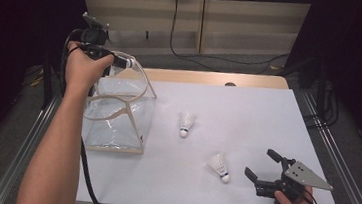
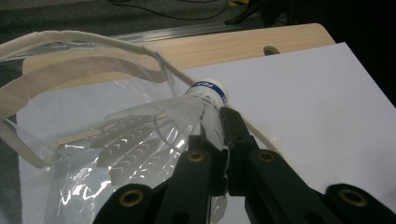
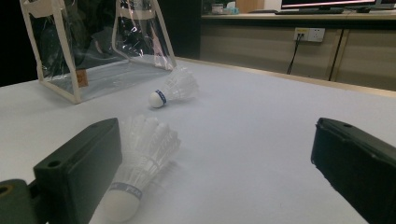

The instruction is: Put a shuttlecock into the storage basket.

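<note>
Altogether, left to right:
Bag (image 1: 117,121): one, clear, standing at the table's (image 1: 248,113) left.
Shuttlecocks: three; one held above the bag's rim, two lying on the table (image 1: 185,124) (image 1: 219,167).
Left gripper (image 2: 223,122): jaws clamped on a shuttlecock (image 2: 205,100); its view shows the blue-banded cork.
Right gripper (image 1: 263,165): wide, holding nothing, near the nearest shuttlecock.

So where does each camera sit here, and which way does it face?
High view: overhead, facing forward and down on the table; both forearms show.
Left gripper view: rides the left tongs, shut on a shuttlecock over the clear bag.
Right gripper view: low, between the open right tongs.
Shared: the bag.
</note>
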The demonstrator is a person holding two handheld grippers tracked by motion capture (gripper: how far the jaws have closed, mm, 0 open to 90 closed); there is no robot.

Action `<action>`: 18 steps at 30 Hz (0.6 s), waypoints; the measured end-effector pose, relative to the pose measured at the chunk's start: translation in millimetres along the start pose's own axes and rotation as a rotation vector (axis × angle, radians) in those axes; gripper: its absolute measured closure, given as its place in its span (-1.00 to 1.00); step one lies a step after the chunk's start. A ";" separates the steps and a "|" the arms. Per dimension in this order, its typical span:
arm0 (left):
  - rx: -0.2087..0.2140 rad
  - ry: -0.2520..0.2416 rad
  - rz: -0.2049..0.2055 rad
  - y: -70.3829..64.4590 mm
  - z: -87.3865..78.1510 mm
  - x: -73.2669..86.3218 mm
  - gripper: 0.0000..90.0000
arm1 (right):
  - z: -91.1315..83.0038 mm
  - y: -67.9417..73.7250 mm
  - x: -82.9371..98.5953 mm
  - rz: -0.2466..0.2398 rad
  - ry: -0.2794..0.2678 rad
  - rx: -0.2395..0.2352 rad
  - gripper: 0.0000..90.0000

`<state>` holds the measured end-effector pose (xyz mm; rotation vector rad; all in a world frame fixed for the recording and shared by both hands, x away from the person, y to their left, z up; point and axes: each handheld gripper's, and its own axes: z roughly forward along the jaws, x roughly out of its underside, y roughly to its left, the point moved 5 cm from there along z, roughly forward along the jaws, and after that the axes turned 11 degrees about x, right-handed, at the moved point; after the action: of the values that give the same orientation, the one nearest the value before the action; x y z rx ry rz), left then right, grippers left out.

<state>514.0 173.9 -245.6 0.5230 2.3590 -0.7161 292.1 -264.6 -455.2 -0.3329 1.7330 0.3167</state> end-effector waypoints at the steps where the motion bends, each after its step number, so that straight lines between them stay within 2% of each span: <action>1: -0.005 -0.001 -0.003 0.8 0.4 0.2 1.00 | 0.1 0.0 0.1 -0.001 0.000 0.000 -0.97; 18: -0.027 0.001 -0.015 10.8 8.7 2.3 0.98 | 0.4 0.2 0.4 -0.007 0.002 0.000 -0.97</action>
<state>521.8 177.5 -256.8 0.4940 2.3723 -0.6896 292.3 -264.3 -455.7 -0.3387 1.7331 0.3116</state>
